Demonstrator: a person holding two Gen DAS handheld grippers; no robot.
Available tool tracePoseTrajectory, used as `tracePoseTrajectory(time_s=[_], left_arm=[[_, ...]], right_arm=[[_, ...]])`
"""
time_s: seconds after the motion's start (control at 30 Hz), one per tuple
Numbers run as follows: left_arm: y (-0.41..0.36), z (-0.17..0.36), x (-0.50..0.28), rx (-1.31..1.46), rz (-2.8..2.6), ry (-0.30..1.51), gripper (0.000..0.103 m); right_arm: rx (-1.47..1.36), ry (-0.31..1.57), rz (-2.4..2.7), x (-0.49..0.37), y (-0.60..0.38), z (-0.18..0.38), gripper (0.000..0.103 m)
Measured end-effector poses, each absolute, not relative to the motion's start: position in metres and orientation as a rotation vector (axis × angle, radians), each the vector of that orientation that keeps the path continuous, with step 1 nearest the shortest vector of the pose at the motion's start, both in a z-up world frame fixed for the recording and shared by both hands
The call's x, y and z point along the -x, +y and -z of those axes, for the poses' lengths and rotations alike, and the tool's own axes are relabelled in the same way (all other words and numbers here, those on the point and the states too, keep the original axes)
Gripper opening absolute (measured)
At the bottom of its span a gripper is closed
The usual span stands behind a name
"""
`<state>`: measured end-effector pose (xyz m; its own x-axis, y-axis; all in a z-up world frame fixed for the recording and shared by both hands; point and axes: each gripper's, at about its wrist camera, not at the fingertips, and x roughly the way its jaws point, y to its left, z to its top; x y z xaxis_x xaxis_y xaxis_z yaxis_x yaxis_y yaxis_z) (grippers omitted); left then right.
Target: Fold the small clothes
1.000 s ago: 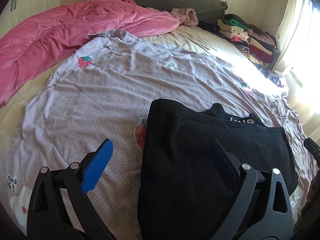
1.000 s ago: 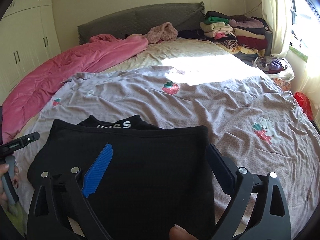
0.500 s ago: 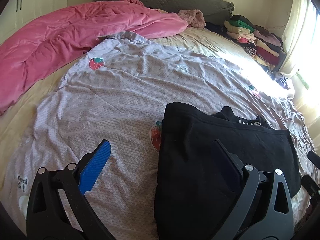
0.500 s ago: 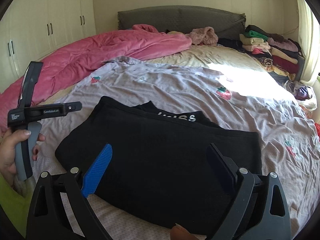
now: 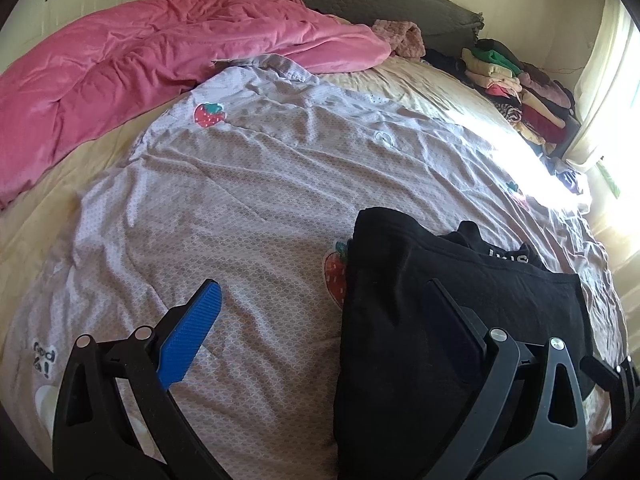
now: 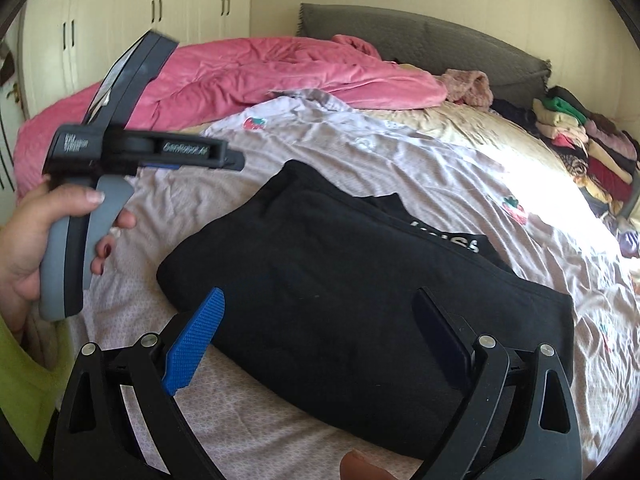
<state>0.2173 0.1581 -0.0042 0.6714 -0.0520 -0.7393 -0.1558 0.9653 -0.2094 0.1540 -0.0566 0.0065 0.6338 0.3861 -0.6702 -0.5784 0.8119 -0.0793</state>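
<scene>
A black garment (image 5: 432,320) with white lettering lies folded on the lilac strawberry-print sheet (image 5: 240,208). It also shows in the right wrist view (image 6: 360,296). My left gripper (image 5: 320,316) is open and empty, held above the garment's left edge. My right gripper (image 6: 320,320) is open and empty, held above the garment's near edge. The left gripper's handle (image 6: 132,148), held in a hand, shows at the left of the right wrist view, lifted off the bed.
A pink duvet (image 5: 140,64) is heaped at the far left of the bed. A stack of folded clothes (image 5: 516,84) sits at the far right by the curtain. A grey headboard (image 6: 420,40) and white wardrobes (image 6: 120,32) stand behind.
Both grippers have lifted and swung left, away from the garment. The left gripper's handle has risen higher in the right wrist view. The garment has stayed still.
</scene>
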Motion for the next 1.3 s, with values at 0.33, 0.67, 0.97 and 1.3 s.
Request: tracePoseTrajectory(time_s=[0.33, 0.67, 0.97, 1.3], left_arm=[[0.165, 0.015, -0.222, 0.289, -0.071, 0.867, 0.094], [0.162, 0.022, -0.225, 0.275, -0.075, 0.886, 0.094], [0.161, 0.027, -0.23, 0.295, -0.055, 0.898, 0.094], [0.15, 0.048, -0.241, 0.436, 0.099, 0.954, 0.094]], right_arm=[[0.449, 0.738, -0.608, -0.142, -0.019, 0.035, 0.094], [0.614, 0.693, -0.504, -0.141, 0.01, 0.073, 0.098], [0.645, 0.619, -0.444, -0.154, 0.019, 0.077, 0.097], [0.553, 0.549, -0.506, -0.151, 0.007, 0.059, 0.025]])
